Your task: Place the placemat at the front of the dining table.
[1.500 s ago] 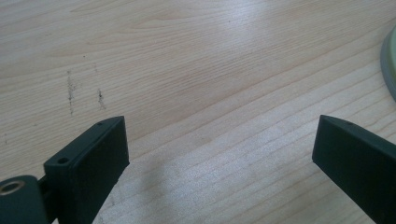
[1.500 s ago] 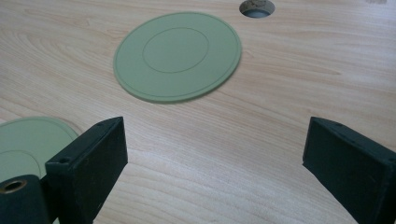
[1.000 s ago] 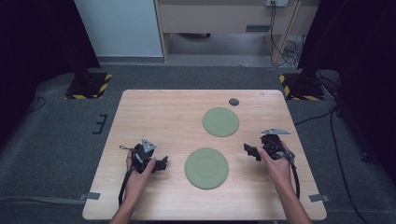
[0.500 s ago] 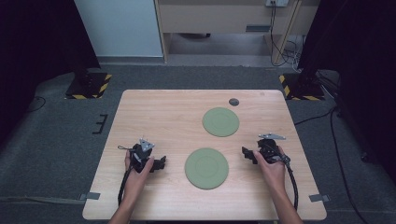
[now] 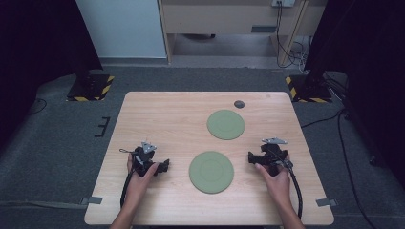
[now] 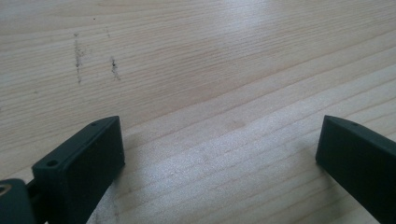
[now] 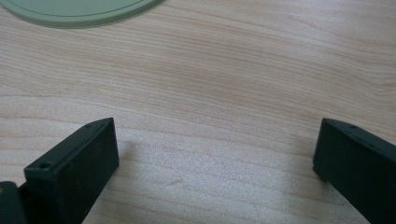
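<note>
A lab recording bay, from what I see.
My pale wooden counter (image 5: 172, 124) stands on grey carpet (image 5: 57, 157), black stand feet with yellow-black hazard tape (image 5: 90, 88) flank it, cables (image 5: 291, 43) trail by a wooden bench (image 5: 229, 16), and dark curtains (image 5: 33, 43) close both sides.

Grey carpet floor (image 5: 57, 157) surrounds a wooden table (image 5: 157, 114).

Jaws spread wide over bare table (image 7: 219, 116) — green plate (image 7: 79, 11) beyond.
</note>
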`<state>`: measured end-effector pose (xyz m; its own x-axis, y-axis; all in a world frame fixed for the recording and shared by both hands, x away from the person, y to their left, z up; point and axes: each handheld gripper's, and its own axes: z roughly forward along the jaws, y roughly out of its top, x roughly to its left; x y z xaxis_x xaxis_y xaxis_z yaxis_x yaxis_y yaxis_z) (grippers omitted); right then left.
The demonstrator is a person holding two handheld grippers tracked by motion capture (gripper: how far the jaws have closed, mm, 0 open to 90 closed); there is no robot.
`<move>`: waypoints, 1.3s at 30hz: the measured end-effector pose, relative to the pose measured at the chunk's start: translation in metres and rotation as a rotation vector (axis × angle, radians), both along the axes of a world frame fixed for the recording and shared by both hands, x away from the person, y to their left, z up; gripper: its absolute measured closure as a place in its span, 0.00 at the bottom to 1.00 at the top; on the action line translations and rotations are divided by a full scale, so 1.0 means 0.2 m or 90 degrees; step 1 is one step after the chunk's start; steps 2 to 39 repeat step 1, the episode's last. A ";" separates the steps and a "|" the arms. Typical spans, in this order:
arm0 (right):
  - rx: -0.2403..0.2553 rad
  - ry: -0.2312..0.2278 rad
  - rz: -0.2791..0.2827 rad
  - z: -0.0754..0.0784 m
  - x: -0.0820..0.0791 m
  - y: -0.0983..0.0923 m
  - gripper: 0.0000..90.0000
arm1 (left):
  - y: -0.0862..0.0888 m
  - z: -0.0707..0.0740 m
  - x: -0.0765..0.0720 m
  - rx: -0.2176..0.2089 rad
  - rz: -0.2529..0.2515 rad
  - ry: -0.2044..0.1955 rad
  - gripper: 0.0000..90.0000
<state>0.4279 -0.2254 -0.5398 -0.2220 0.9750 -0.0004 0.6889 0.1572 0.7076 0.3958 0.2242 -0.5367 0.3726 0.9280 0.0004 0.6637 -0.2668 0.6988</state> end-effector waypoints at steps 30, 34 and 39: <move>0.000 0.000 -0.001 0.00 0.00 0.00 0.00 | 0.00 0.00 0.00 0.000 0.000 0.000 0.00; 0.000 0.000 -0.001 0.00 0.00 0.00 0.00 | 0.00 0.00 0.00 0.000 0.000 0.000 0.00; 0.000 0.000 -0.001 0.00 0.00 0.00 0.00 | 0.00 0.00 0.00 0.000 0.000 0.000 0.00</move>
